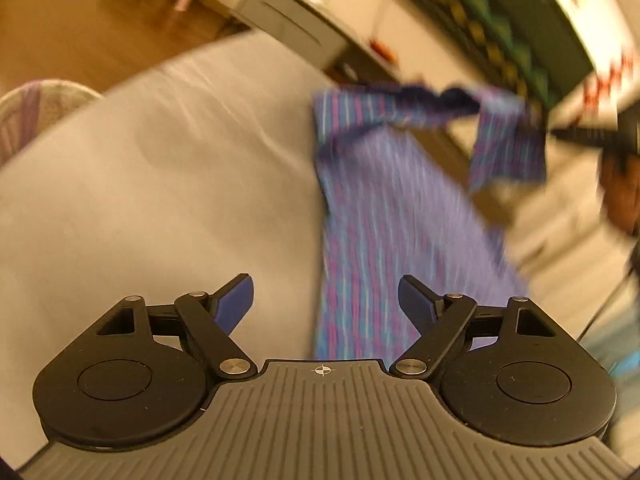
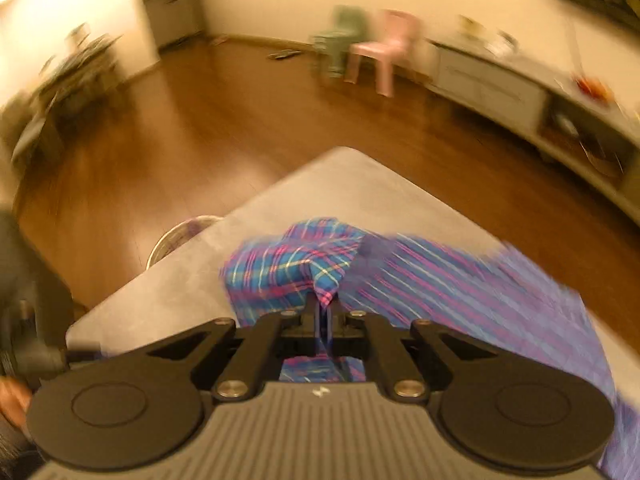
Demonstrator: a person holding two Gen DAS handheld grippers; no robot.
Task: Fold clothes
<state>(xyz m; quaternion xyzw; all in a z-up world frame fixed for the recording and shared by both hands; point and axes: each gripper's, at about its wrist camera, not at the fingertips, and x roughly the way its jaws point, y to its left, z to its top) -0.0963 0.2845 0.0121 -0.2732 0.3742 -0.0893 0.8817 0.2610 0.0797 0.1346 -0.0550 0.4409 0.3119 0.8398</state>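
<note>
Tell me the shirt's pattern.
Blue plaid shirt with pink and pale lines; clearest in the right wrist view.

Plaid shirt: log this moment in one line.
right gripper: shut on plaid shirt, lifted | left gripper: open, empty | grey table: shirt partly resting

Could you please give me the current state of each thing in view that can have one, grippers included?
Left gripper: jaws open, nothing between them.
Right gripper: jaws shut on the plaid shirt.
Plaid shirt: unfolded, rumpled, one part pinched and lifted, the rest trailing on the table.
Basket: beside the table, holding some cloth.
</note>
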